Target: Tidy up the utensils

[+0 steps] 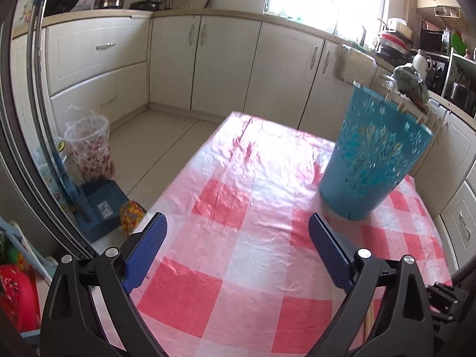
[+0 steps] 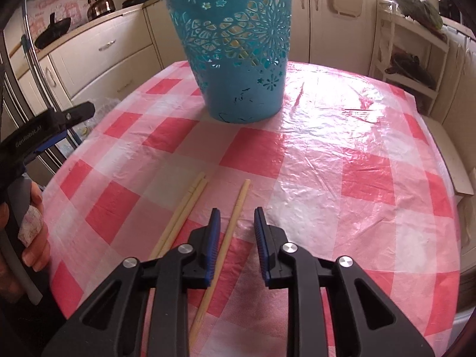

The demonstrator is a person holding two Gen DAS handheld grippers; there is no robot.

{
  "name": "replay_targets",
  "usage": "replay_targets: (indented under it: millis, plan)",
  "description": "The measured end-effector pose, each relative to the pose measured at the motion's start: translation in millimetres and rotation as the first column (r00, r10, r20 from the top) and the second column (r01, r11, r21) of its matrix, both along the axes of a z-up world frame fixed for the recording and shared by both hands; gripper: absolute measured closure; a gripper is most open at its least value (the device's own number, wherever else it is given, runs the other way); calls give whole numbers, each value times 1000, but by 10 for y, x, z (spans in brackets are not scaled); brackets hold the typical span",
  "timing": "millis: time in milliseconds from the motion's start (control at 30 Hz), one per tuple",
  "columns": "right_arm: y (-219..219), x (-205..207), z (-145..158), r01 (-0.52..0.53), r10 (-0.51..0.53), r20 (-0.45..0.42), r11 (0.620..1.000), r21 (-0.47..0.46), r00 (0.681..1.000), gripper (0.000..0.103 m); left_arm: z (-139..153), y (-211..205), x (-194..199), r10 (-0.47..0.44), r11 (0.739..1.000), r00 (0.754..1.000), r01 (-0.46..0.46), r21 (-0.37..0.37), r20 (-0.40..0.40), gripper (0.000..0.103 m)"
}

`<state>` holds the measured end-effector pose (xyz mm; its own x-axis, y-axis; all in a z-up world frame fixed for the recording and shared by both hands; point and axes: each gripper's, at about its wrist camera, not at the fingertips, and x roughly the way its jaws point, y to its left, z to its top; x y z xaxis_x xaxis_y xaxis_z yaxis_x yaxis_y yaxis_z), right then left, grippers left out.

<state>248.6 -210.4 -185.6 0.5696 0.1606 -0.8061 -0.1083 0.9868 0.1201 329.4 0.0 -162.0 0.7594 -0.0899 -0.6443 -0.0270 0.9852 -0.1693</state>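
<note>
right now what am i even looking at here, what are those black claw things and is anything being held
Each black claw is a hand-held gripper with a camera on it, looking out along its two fingers. One picture looks from the left gripper, its jaws wide open with nothing between them. The other looks from the right gripper, its jaws a little apart around one chopstick but not pressing it. A person's hand holds the left one. On the checked table lie two more chopsticks and a blue basket stands there. Nothing is held.

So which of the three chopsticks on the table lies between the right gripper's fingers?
The single chopstick lying apart, right of the touching pair. It runs up between the right gripper fingers; the pair lies outside the left finger.
</note>
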Motion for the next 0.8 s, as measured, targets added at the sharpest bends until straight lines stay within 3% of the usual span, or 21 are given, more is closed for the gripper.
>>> replay_targets:
  millis: [67,233,367,433,567,800]
  plan:
    - [-23,13,-10,5,-5,-4,1000,6,1000,91,-86,6,14,6,1000,999,-6,-5,-45,8]
    - [-109,15,-13,6,-5,-33,999,35,999,92,-149,71,51,-4,999,997,1,-49,-78,8]
    - [46,-38,18,-36,33,-36,994,-101,999,92,-155,84,55,-14,997,997,8,-72,-78,8]
    - [65,-28,17,-43,40,-35,993,-107,999,94,-158,74,59,-17,997,996,11,-75,-84,8]
    - [-157,-41,-14,9,-6,-45,998,64,999,97,-173,82,66,-22,996,996,13,-93,-92,8]
    - [-414,-251,95,22,-27,12,953,301,1000,97,-167,25,91,-27,997,994,19,-74,-104,8]
